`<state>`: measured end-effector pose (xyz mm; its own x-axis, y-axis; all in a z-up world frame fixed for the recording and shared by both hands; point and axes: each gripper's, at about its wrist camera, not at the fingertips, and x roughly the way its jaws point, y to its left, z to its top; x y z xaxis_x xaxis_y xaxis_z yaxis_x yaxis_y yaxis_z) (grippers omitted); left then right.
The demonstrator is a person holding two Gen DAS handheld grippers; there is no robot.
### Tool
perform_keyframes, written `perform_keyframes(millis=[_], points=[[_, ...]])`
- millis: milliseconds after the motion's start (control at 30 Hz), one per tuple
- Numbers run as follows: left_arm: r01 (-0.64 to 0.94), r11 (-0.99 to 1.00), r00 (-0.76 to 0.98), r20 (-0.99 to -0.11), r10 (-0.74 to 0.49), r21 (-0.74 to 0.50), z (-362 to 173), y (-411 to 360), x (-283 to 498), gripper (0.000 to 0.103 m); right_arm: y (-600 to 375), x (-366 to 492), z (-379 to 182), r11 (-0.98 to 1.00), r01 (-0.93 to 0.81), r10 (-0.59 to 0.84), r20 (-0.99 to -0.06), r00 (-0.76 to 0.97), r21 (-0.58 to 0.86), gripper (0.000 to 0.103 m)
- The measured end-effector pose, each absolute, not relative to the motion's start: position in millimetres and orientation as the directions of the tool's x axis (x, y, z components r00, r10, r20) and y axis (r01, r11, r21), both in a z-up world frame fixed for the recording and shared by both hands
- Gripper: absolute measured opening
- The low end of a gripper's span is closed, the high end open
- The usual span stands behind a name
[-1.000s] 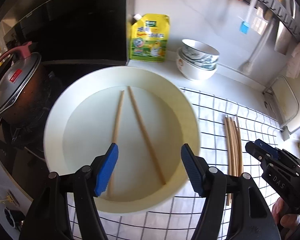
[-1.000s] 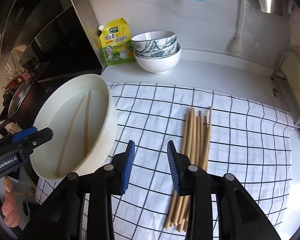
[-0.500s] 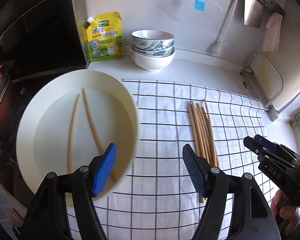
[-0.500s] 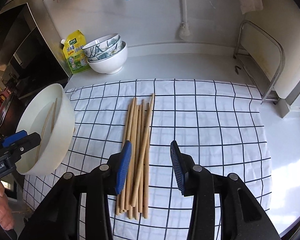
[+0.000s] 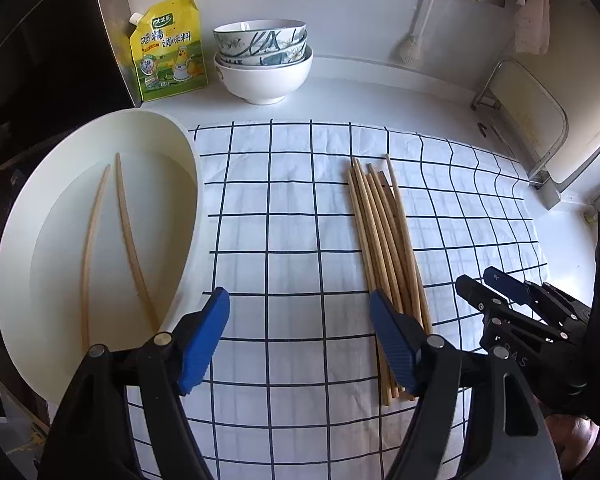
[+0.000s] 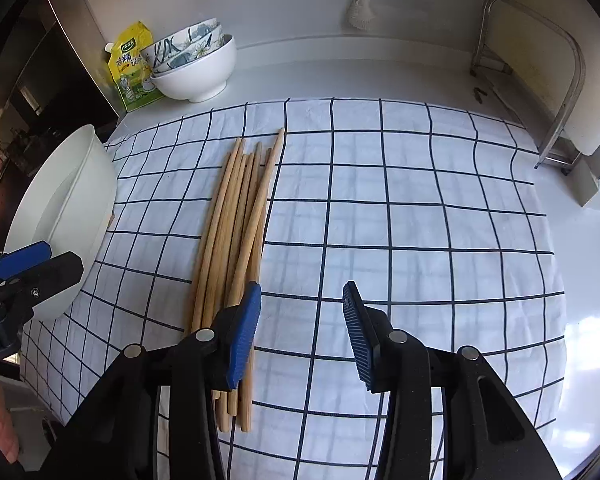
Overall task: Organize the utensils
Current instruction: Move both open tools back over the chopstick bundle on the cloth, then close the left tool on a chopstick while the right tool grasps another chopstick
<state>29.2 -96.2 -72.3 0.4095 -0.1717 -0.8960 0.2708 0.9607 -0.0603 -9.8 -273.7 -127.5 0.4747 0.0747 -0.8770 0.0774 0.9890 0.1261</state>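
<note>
Kitchen counter with a white cloth with a dark grid (image 5: 300,240) spread over it. A bundle of pale wooden chopsticks (image 5: 384,240) lies lengthwise on the cloth, tips fanned at the far end and butts roughly level at the near end. Two more wooden chopsticks (image 5: 120,232) lie inside a large round cream-white basin (image 5: 194,184) at the cloth's left edge.

The left gripper (image 5: 298,336) hovers with its jaws spread wide and nothing between them; its right finger is just above the near ends of the bundle. The right gripper (image 6: 300,328) is likewise wide and empty, its left finger (image 6: 244,332) overlapping the bundle's near end.

The step in hand appears to be picking chopsticks from one group to join the other. To do it well, a gripper should straddle a single stick or a tidy pair across its width, near the middle of its length so it lifts level, and close only once both pads flank the wood. The overlapped sticks may drag neighbours along.

The left wrist view alone shows the basin's interior and its two sticks. The right wrist view shows only the basin's outer wall (image 6: 88,208), but gives the clearer look at the bundle's near ends (image 6: 236,412) and the open cloth to the right.
</note>
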Motion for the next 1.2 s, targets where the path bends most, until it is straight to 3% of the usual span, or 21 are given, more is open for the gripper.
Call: perform_keyframes(millis=[567,1200], points=[[0.230,0.972,0.418,-0.897,-0.143,-0.048,-88.3,-96.7,32.0,0.072,-248.8,19.0,-152.4,0.993,0.005,0.105,-0.881,0.461,0.121,0.043],[0.220,0.973,0.394,-0.907,-0.150,-0.066,-128.4,-127.4,40.9,0.073,-287.0,3.8,-149.4,0.988,0.031,0.118,-0.865,0.488,0.152,0.044]])
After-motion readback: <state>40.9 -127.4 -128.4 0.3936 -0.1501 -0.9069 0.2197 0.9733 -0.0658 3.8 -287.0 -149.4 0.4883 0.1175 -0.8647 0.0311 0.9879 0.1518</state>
